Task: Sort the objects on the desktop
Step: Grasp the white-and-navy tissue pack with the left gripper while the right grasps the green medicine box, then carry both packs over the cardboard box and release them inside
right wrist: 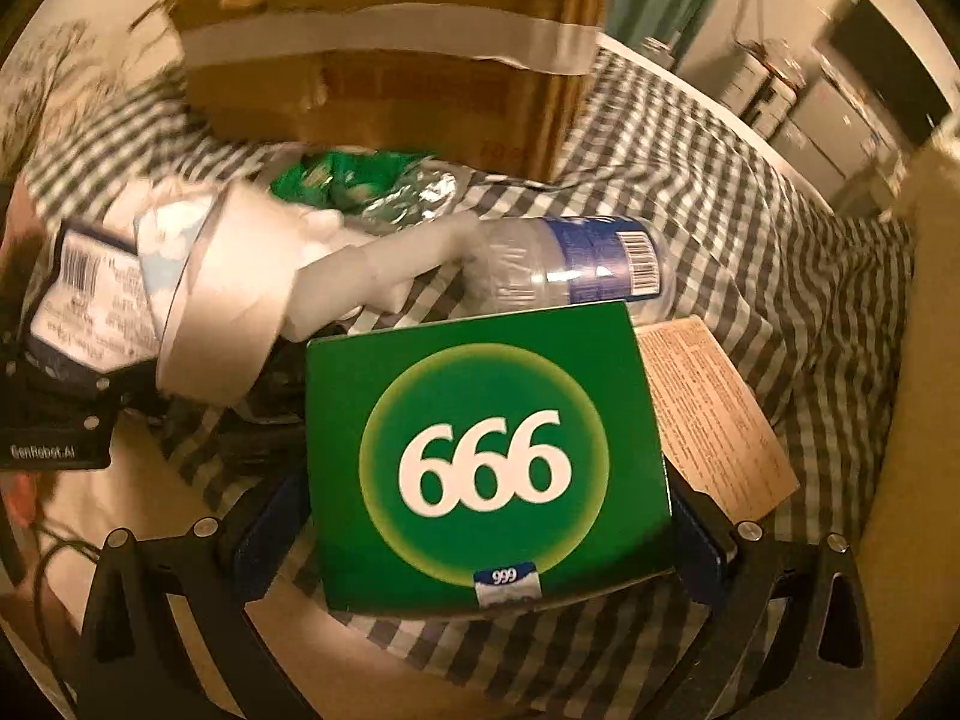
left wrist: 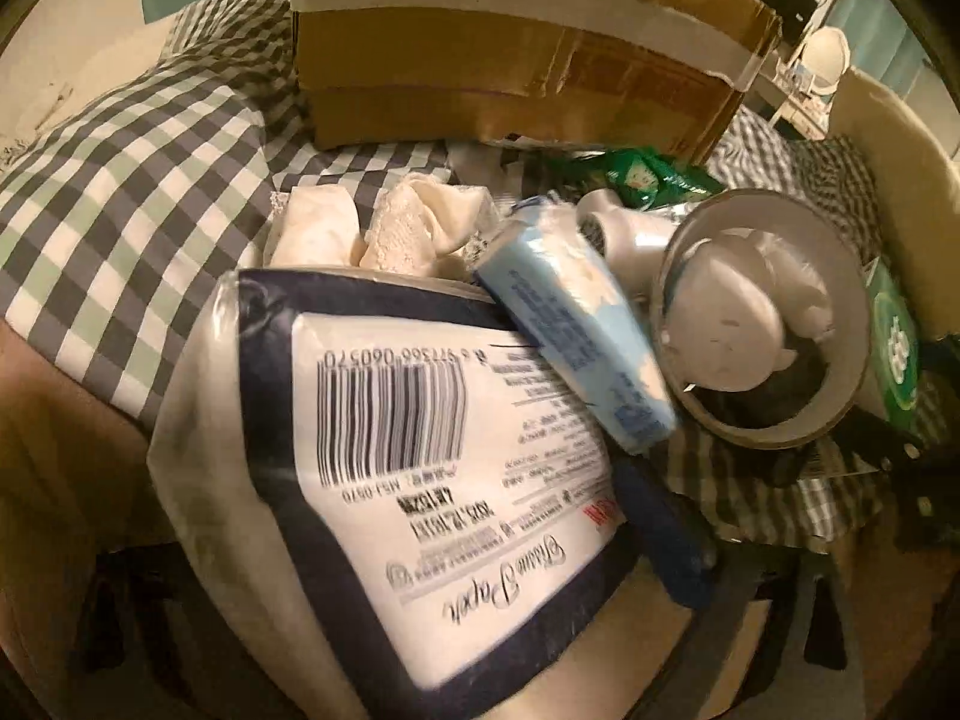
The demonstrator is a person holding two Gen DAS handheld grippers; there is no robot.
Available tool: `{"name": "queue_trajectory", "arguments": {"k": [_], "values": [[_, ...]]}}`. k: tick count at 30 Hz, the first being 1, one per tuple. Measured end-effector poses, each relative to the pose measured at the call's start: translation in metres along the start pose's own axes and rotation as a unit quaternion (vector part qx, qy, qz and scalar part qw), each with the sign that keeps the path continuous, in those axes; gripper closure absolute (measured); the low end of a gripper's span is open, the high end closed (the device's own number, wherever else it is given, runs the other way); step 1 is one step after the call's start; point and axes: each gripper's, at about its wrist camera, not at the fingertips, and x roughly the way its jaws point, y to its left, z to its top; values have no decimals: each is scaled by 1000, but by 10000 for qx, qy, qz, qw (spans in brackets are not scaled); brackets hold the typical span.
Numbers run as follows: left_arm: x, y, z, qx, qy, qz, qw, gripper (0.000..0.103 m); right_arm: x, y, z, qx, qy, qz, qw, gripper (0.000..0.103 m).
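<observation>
My left gripper (left wrist: 420, 546) is shut on a white tissue-paper pack (left wrist: 420, 480) with a dark blue border and a barcode, which fills the lower middle of the left wrist view. A small light blue packet (left wrist: 576, 336) leans on it. A tape roll (left wrist: 762, 312) with a white plastic item inside lies to the right. My right gripper (right wrist: 492, 540) is shut on a green box marked 666 (right wrist: 486, 462). A clear water bottle (right wrist: 570, 264) lies behind the box, next to the tape roll (right wrist: 222, 300) and the tissue pack (right wrist: 84, 294).
A taped cardboard box (left wrist: 516, 54) stands at the back on the checked cloth (left wrist: 132, 180); it also shows in the right wrist view (right wrist: 396, 66). Green snack packets (left wrist: 648, 177), white crumpled cloths (left wrist: 384, 228) and a beige card (right wrist: 714, 414) lie around.
</observation>
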Motion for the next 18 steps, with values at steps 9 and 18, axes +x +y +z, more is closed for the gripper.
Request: {"name": "queue_trajectory", "arguments": {"k": [9,18], "values": [[-11,-11,-10,220,174,-6,9996,30,-30,-12,-12,756,-465,239,9958,7],[-34,-7,-14,-274,-34,-330,9991,66,-82,-2,-34,1023,-988,151,9897,7]]}}
